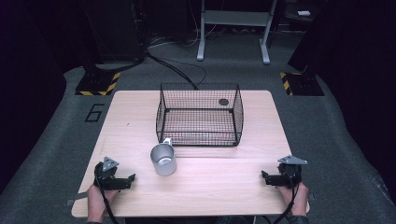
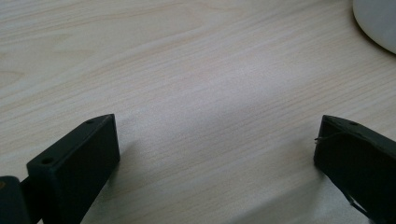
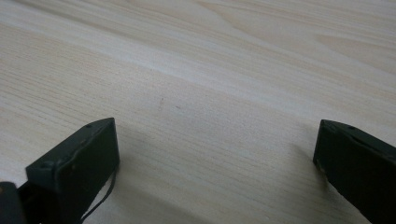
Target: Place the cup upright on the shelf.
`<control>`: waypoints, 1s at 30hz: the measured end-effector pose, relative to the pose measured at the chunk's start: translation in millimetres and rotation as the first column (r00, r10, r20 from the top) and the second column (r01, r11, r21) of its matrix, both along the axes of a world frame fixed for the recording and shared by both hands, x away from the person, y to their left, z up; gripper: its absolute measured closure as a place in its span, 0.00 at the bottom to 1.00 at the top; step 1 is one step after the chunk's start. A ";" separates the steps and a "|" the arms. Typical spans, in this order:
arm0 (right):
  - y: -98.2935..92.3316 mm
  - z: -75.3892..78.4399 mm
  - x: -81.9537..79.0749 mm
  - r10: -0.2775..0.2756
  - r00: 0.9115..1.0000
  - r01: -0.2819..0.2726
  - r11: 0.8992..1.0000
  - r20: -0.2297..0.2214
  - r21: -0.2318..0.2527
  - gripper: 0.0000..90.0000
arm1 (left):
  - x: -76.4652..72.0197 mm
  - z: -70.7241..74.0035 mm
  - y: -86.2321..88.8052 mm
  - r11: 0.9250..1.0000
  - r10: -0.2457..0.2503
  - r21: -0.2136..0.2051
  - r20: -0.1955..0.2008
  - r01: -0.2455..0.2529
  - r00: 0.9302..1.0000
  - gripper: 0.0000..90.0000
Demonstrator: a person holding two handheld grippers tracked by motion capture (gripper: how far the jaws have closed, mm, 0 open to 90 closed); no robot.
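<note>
A metal cup [image 1: 163, 160] with a handle stands upright on the wooden table [image 1: 219, 186], just in front of a black wire basket [image 1: 200, 114]. My left gripper [image 1: 132, 178] rests low at the table's front left, open, with bare wood between its jaws [image 2: 217, 135]. The cup's pale edge [image 2: 378, 21] shows at the top right of the left gripper view. At the front right lies my right gripper [image 1: 264, 176], open too, its jaws wide apart over bare wood [image 3: 217, 135]. Neither gripper touches the cup.
The basket stands at the table's back middle with a small dark round thing [image 1: 223, 101] at its far right. Beyond the table, grey carpet carries cables, two hazard-striped stand bases [image 1: 98, 83] and a white frame [image 1: 233, 28].
</note>
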State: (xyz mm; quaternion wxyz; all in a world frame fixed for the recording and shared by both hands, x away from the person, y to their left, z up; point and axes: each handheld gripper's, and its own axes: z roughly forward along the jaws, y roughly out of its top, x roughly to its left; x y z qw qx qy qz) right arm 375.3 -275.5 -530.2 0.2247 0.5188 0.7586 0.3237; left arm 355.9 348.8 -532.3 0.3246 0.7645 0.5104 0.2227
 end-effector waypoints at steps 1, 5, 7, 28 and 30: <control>-0.1 0.0 0.1 0.000 1.000 0.000 1.000 0.000 0.002 0.00 | 0.1 0.1 0.1 1.000 0.001 0.000 -0.001 -0.001 1.000 0.00; -0.1 0.2 0.2 -0.001 1.000 0.001 1.000 -0.005 -0.002 0.00 | -0.1 -0.3 -0.4 1.000 0.008 -0.001 0.006 -0.008 1.000 0.00; -0.4 0.1 0.2 -0.002 1.000 0.002 1.000 -0.007 -0.001 0.00 | -0.7 0.7 -0.2 1.000 -0.001 0.004 -0.006 0.001 1.000 0.00; -0.2 0.3 0.0 -0.010 1.000 0.010 1.000 -0.009 0.001 0.01 | -18.6 26.7 -18.2 0.994 -0.095 -0.054 0.035 0.096 0.995 0.00; -0.2 0.3 -0.1 -0.010 1.000 0.010 1.000 -0.009 0.001 0.01 | -20.7 30.7 -22.0 0.992 -0.104 -0.065 0.047 0.107 0.993 0.00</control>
